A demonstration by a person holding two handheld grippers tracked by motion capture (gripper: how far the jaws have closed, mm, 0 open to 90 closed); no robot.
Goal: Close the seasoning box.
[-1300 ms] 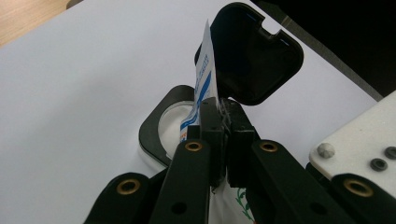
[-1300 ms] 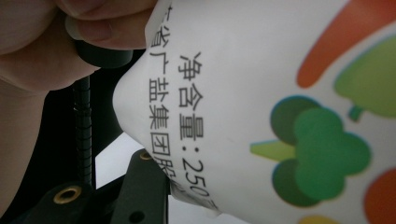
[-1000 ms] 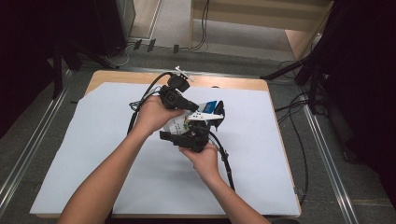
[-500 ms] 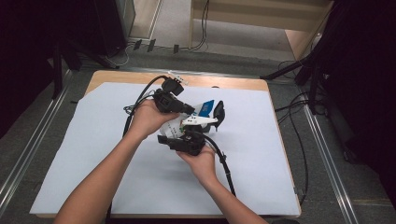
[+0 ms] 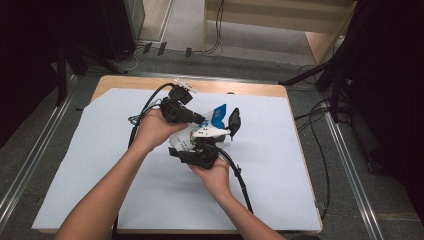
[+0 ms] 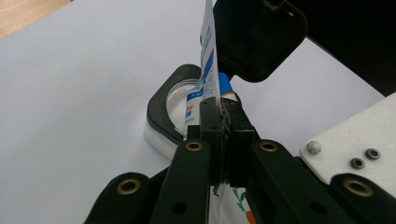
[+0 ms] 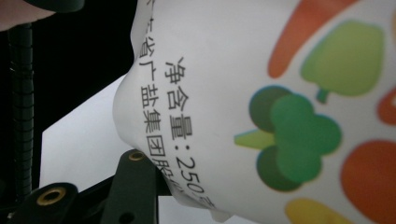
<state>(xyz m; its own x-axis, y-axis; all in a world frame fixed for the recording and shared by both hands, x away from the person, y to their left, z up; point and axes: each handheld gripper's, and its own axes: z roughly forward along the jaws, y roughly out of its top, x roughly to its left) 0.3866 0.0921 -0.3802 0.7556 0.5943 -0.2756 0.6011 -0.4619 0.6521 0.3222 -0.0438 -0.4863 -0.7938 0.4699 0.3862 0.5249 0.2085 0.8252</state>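
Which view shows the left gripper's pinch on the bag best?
The left gripper view: the left gripper is shut on the bag edge. The high view shows both small; the right gripper view shows printed bag.

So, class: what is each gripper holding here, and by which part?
The left gripper is shut on the printed bag's thin flat edge. The right gripper grips the same bag's bulging body from below.

1. Pouch [image 5: 202, 132]: white plastic bag, printed vegetables and black text, blue top corner; held raised above the table's white sheet, flattened top edge [image 6: 208, 70] standing upright
2. Bulging lower body [image 7: 261, 107]
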